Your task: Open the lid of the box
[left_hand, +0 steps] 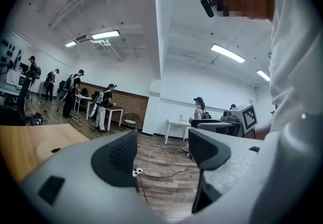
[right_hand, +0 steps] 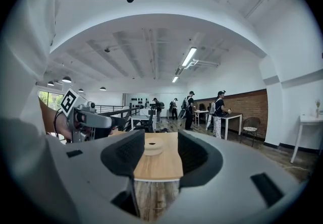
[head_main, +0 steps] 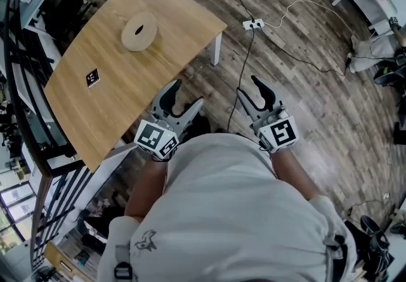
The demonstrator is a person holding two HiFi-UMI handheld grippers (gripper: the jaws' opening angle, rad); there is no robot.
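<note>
Head view: left tool point(head_main: 188, 92) and right tool point(head_main: 247, 85) are held off the light wooden bench point(head_main: 127, 103); pale round flat box point(head_main: 139, 31) is seen on it, well apart. Left gripper view: tool wide, empty. Right gripper view: tool wide, empty, box ahead; lid point(right_hand: 151, 145) is best approached level.

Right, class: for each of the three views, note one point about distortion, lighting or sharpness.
Head view: the wide-angle lens bows the straight edges of the table; the light is even. Left gripper view: a fisheye circle with black corners, ceiling light strips blown out white. Right gripper view: same black rim; the distant round box is small yet sharp.
</note>
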